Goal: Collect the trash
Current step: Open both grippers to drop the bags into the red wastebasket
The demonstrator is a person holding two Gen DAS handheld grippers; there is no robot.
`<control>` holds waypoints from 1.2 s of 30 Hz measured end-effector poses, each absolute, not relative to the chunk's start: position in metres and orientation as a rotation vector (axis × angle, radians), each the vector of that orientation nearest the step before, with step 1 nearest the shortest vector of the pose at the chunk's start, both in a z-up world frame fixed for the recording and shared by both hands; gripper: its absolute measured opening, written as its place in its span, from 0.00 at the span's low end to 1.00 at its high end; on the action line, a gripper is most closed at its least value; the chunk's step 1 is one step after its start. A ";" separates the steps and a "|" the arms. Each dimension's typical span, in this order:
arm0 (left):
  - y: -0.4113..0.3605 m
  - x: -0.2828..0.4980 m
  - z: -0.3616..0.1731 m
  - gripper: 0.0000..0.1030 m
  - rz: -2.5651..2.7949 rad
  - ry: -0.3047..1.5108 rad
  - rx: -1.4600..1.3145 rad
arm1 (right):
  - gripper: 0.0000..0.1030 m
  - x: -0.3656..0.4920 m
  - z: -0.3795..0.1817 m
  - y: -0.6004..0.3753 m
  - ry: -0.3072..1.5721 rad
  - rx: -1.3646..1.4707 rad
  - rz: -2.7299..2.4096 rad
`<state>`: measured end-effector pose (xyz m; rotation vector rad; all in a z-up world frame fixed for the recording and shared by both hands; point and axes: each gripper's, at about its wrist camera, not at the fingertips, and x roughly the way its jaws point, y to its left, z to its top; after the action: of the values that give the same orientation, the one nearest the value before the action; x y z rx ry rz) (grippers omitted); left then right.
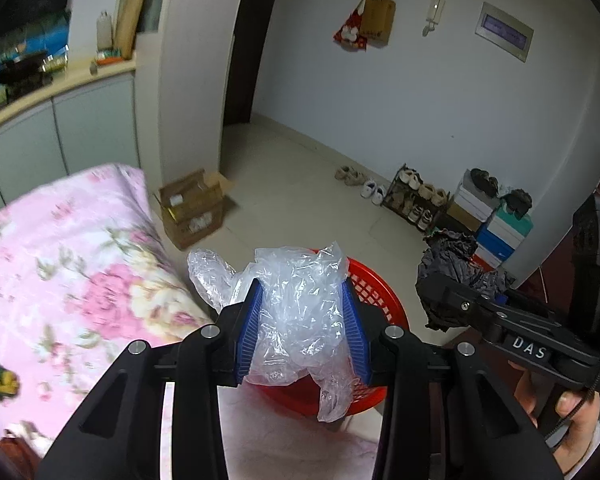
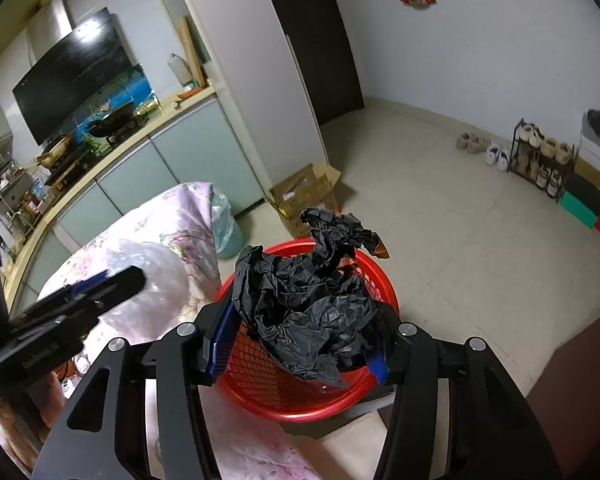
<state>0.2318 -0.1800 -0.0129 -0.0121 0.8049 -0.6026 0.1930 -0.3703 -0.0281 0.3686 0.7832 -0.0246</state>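
Clear crumpled plastic sits clamped in your left tool, above the red basket. Your right tool pinches black crumpled paper over the same basket.

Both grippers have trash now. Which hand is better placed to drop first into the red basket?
Right, probably. The right gripper holds the black crumpled bag directly over the red basket. The left gripper, clamping the clear plastic, sits nearer the basket's edge.

A red basket and cardboard box stand on the tiled floor.
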 end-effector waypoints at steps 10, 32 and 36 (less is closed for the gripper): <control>-0.209 0.261 -0.062 0.36 -0.606 0.924 -0.007 | 0.50 0.223 -0.067 -0.378 0.895 0.417 -0.030; -0.197 0.257 -0.062 0.75 -0.565 0.896 0.001 | 0.72 0.217 -0.088 -0.393 0.937 0.495 -0.048; -0.188 0.241 -0.042 0.78 -0.543 0.834 0.013 | 0.72 0.205 -0.076 -0.388 0.893 0.455 -0.061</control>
<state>0.2405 -0.1877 -0.0420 0.0134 0.8335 -0.5425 0.2050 -0.3876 -0.0758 0.4549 0.8929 -0.0614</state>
